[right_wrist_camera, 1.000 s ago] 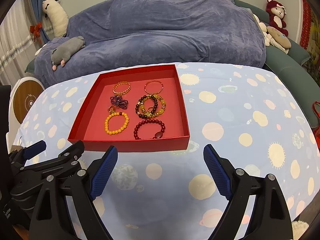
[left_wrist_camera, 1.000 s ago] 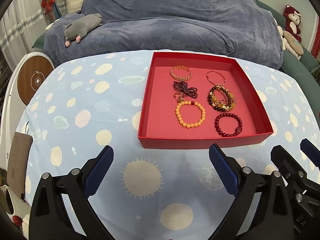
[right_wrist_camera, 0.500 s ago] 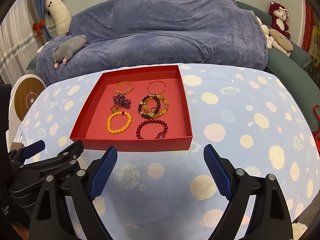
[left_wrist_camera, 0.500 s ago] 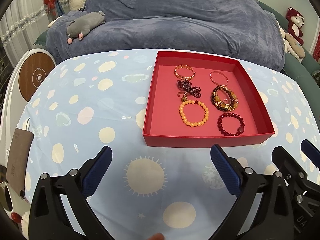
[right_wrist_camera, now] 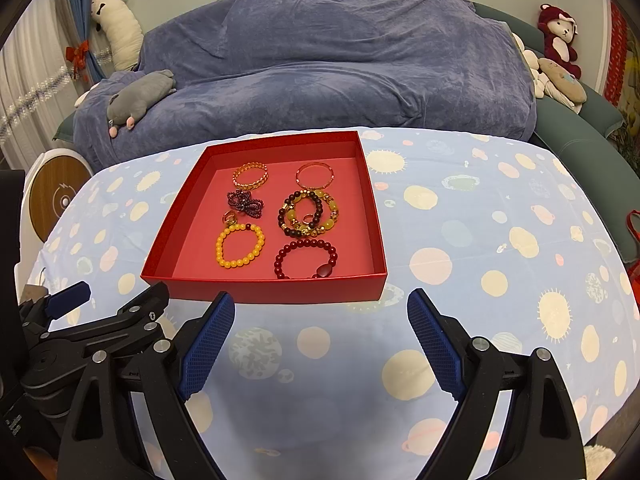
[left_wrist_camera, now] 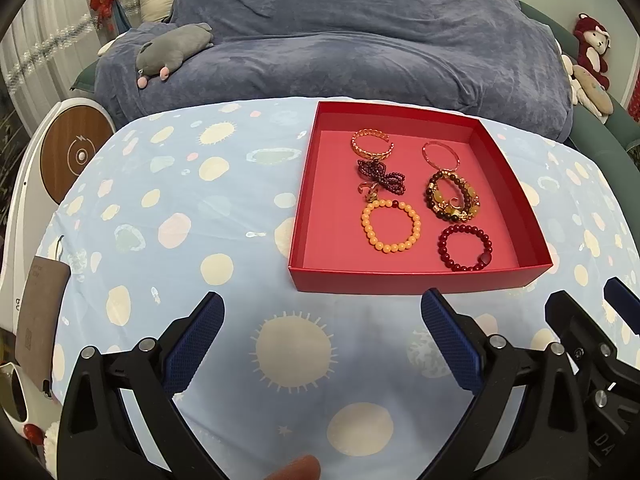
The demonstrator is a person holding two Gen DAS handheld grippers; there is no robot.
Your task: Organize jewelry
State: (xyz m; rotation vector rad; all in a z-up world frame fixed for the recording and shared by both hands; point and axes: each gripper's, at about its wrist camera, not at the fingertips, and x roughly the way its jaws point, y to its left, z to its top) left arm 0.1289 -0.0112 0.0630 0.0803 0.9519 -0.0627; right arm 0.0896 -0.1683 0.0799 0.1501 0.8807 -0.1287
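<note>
A shallow red box [left_wrist_camera: 304, 184] [right_wrist_camera: 372, 208] sits on the spotted blue tablecloth. Inside lie several bracelets: an orange bead one [left_wrist_camera: 391, 225] [right_wrist_camera: 240, 246], a dark red bead one [left_wrist_camera: 465, 247] [right_wrist_camera: 305, 258], a brown-and-yellow bead pile [left_wrist_camera: 452, 196] [right_wrist_camera: 308, 213], a purple bead bow [left_wrist_camera: 381, 176] [right_wrist_camera: 245, 203], a gold chain cuff [left_wrist_camera: 372, 144] [right_wrist_camera: 250, 175] and a thin rose-gold bangle [left_wrist_camera: 440, 155] [right_wrist_camera: 315, 176]. My left gripper [left_wrist_camera: 322, 334] and right gripper [right_wrist_camera: 320, 328] are both open and empty, hovering side by side just short of the box's near wall.
A sofa under a blue-grey cover [right_wrist_camera: 320, 64] stands behind the table, with a grey plush [right_wrist_camera: 138, 98] and other soft toys [right_wrist_camera: 558, 40]. A white round device with a wooden face [left_wrist_camera: 76, 156] stands at the left. A brown tag [left_wrist_camera: 40, 312] hangs off the table's left edge.
Both grippers have drawn back and risen slightly, so the box sits a little farther and higher in both views. Both stay open; the jewelry has not moved.
</note>
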